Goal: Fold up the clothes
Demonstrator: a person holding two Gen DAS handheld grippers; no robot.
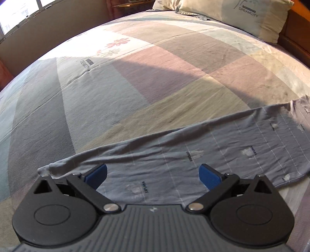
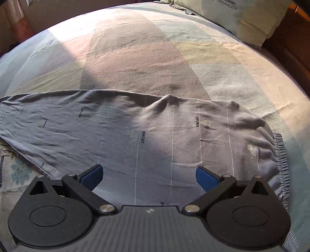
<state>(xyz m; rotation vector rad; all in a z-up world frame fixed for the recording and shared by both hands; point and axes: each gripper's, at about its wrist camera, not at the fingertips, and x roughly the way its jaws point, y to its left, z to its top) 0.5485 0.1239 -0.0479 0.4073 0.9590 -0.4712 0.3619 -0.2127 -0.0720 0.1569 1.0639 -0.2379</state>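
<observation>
Both tools gape empty | left tool (image 1: 153,175); right tool (image 2: 149,175) | above trousers (image 2: 145,135)

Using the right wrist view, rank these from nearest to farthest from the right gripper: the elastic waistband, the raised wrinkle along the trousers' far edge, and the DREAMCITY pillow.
1. Elastic waistband: at the right end of the grey trousers, beside the right gripper, whose jaws stand open.
2. Raised wrinkle: straight ahead, on the trousers' far edge.
3. DREAMCITY pillow: far right, at the head of the bed.

Sunlit patchwork bedsheet (image 1: 135,81), pillow (image 1: 251,17) at headboard, window (image 1: 17,13) behind.
</observation>
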